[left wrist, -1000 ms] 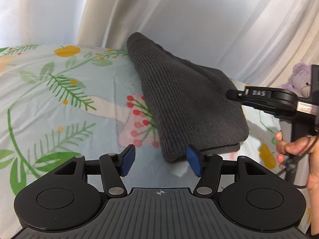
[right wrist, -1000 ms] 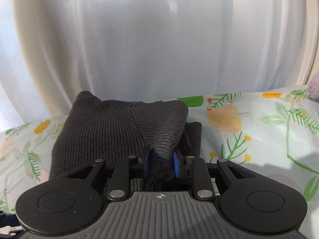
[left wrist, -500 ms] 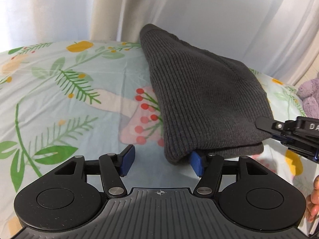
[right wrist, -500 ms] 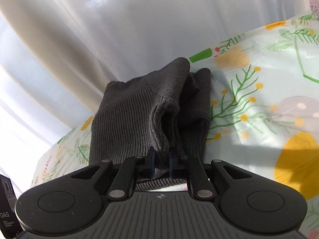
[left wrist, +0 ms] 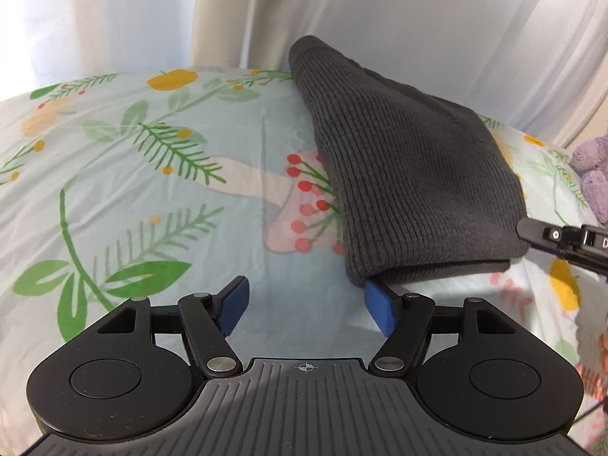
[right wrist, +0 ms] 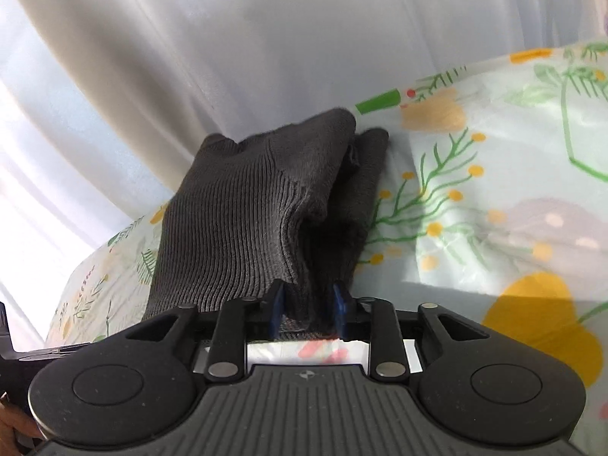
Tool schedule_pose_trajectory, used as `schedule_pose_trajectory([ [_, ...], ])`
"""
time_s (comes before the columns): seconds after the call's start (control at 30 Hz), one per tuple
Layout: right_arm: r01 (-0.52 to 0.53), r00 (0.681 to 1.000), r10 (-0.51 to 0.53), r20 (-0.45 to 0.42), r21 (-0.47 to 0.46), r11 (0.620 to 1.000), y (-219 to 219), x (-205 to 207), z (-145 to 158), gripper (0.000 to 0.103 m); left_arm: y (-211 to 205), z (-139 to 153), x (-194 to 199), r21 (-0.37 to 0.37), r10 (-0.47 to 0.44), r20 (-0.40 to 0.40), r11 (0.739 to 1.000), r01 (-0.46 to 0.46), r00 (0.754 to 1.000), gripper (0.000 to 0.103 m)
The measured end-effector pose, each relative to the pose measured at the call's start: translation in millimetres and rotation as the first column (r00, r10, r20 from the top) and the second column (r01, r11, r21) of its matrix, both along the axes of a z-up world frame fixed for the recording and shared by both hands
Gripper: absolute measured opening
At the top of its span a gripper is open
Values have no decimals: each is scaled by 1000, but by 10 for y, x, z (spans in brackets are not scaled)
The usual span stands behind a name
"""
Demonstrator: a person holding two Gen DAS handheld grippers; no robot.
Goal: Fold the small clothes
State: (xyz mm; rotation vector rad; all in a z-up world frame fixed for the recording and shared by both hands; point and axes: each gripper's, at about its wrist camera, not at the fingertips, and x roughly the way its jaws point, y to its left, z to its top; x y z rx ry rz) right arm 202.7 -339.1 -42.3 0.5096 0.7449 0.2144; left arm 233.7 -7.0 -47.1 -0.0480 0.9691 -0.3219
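Note:
A dark grey ribbed knit garment (left wrist: 410, 186) lies folded on the floral sheet (left wrist: 152, 190). My left gripper (left wrist: 306, 306) is open and empty at its near left corner, with the right blue pad (left wrist: 376, 304) touching the garment's edge. My right gripper (right wrist: 309, 309) has its jaws partly apart around the garment's near edge (right wrist: 258, 220), with the blue pads on either side of the bunched cloth. The right gripper's tip also shows in the left wrist view (left wrist: 562, 237) at the garment's right side.
White curtains (left wrist: 380, 11) hang close behind the bed. A purple plush toy (left wrist: 592, 178) sits at the far right. The floral sheet spreads wide to the left of the garment.
The right gripper's jaws have widened around the garment's edge, and it has tilted. The left gripper has stayed open at the garment's near corner.

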Motion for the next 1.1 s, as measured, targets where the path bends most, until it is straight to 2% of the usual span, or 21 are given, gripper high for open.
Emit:
schedule_pose_trajectory([
  [0.1, 29, 998, -32, 53, 42, 999, -259, 49, 147, 54, 203, 111, 30, -44, 20, -5, 999, -20, 1000, 74],
  [0.13, 43, 997, -47, 58, 69, 997, -328, 120, 169, 56, 250, 132, 81, -63, 40, -6, 997, -40, 999, 75],
  [0.3, 27, 1000, -29, 7, 195, 980, -410, 763, 39, 56, 326, 190, 476, -138, 146, -29, 979, -149, 989, 75],
  [0.37, 21, 999, -12, -44, 211, 977, -369, 988, -52, 45, 299, 199, 612, -157, 148, -31, 976, -151, 988, 75],
  [0.43, 21, 997, -8, -78, 175, 984, -297, 1103, -113, 26, 228, 201, 711, -162, 137, -29, 977, -140, 990, 75],
  [0.47, 17, 998, -7, -64, 166, 986, -261, 1109, -108, 21, 181, 201, 750, -156, 127, -23, 979, -129, 992, 75],
  [0.5, 9, 999, -4, -36, 138, 990, -221, 1087, -64, 9, 138, 205, 774, -148, 121, -15, 981, -122, 993, 75],
  [0.53, 6, 1000, -7, 5, 100, 995, -175, 1027, 19, 9, 82, 215, 792, -141, 112, -2, 984, -112, 994, 75],
  [0.63, 25, 990, -46, 133, 157, 987, -238, 821, 176, 9, -36, 222, 844, -151, 90, 23, 985, -86, 996, 75],
  [0.67, 49, 987, -64, 148, 103, 993, -223, 784, 186, 9, -68, 212, 869, -154, 88, 22, 984, -84, 996, 75],
  [0.7, 73, 987, -72, 147, -5, 997, -161, 778, 165, 9, -90, 189, 899, -158, 88, 20, 984, -84, 996, 75],
  [0.77, 97, 993, -82, 87, -187, 978, -26, 836, 30, 12, -122, 142, 943, -147, 105, 7, 984, -103, 994, 75],
  [0.8, 87, 995, -76, 58, -218, 972, -7, 852, -42, 17, -125, 117, 957, -143, 111, -2, 984, -110, 994, 75],
  [0.9, 109, 992, -99, 72, -144, 984, -151, 751, 19, 26, -63, 83, 962, -149, 139, -4, 979, -138, 990, 75],
  [0.97, 158, 983, -146, 112, -102, 982, -258, 673, 123, 27, -30, 92, 989, -152, 155, 8, 977, -152, 988, 75],
  [1.03, 176, 976, -160, 148, -100, 979, -273, 683, 223, 27, -58, 116, 1045, -163, 165, 9, 973, -161, 986, 75],
  [1.1, 132, 982, -113, 151, -116, 984, -190, 807, 283, 27, -146, 153, 1123, -196, 155, 6, 969, -151, 988, 75],
])
